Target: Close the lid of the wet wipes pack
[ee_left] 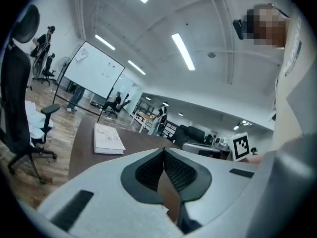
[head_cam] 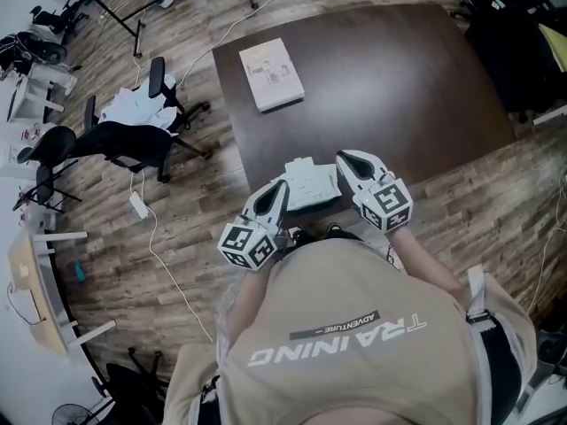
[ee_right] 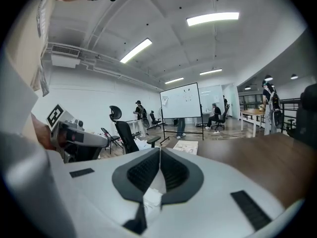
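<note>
The white wet wipes pack (head_cam: 310, 182) lies near the front edge of the dark brown table (head_cam: 399, 96). A small white piece juts out at its far side; I cannot tell whether that is the lid. My left gripper (head_cam: 284, 185) rests at the pack's left side and my right gripper (head_cam: 344, 158) at its right side. In the left gripper view the left gripper (ee_left: 163, 151) has its jaws meeting at the tip, with only table showing behind them. The right gripper (ee_right: 159, 150) is also shut, and a bit of white shows low in the gap.
A white booklet (head_cam: 272, 73) lies at the far left of the table. Black office chairs (head_cam: 133, 135) stand on the wooden floor to the table's left. A cable (head_cam: 168, 255) trails across the floor. My torso is close against the table's front edge.
</note>
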`<action>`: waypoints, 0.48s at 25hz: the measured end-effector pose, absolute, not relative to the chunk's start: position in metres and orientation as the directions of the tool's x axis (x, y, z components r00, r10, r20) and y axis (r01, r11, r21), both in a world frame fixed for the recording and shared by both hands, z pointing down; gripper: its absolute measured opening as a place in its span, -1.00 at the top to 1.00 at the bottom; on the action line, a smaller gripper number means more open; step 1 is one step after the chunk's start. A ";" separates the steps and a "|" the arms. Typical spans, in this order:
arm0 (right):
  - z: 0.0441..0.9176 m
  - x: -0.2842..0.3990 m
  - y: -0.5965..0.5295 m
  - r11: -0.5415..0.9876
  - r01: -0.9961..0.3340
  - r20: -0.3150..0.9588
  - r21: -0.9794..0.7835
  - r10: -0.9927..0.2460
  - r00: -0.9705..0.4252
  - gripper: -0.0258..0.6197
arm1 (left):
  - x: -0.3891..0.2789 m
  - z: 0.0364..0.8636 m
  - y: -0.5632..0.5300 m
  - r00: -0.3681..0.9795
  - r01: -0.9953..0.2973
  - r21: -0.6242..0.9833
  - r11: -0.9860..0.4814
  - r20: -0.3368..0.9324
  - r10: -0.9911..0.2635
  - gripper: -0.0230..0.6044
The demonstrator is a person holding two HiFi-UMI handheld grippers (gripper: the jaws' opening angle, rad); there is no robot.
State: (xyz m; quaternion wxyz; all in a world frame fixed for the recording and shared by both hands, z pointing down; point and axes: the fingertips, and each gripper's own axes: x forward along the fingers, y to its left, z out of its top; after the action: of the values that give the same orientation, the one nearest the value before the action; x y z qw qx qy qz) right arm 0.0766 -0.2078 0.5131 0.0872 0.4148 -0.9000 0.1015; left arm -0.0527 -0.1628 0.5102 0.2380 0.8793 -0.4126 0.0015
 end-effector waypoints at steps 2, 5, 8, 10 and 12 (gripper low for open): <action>0.509 0.063 -0.212 0.642 -0.760 0.239 -0.096 -0.727 -0.644 0.87 | -0.059 0.515 -0.170 0.666 -0.732 0.373 -0.570 0.217 -0.714 0.90; 0.516 0.044 -0.213 0.651 -0.755 0.268 -0.078 -0.716 -0.645 0.87 | -0.069 0.521 -0.175 0.693 -0.707 0.390 -0.589 0.217 -0.688 0.90; 0.520 0.039 -0.214 0.618 -0.784 0.269 -0.060 -0.746 -0.609 0.87 | -0.076 0.522 -0.173 0.722 -0.672 0.429 -0.604 0.199 -0.662 0.90; 0.522 0.031 -0.220 0.603 -0.795 0.276 -0.066 -0.755 -0.595 0.87 | -0.083 0.525 -0.176 0.733 -0.662 0.435 -0.611 0.203 -0.649 0.90; 0.531 0.021 -0.221 0.615 -0.785 0.310 -0.078 -0.733 -0.605 0.87 | -0.088 0.531 -0.176 0.738 -0.658 0.447 -0.607 0.220 -0.638 0.90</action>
State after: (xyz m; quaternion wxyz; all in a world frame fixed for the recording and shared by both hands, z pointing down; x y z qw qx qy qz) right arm 0.0208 -0.2208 0.5309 0.1246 0.4265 -0.8898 0.1036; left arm -0.0883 -0.1761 0.5311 0.2569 0.8961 -0.3616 0.0191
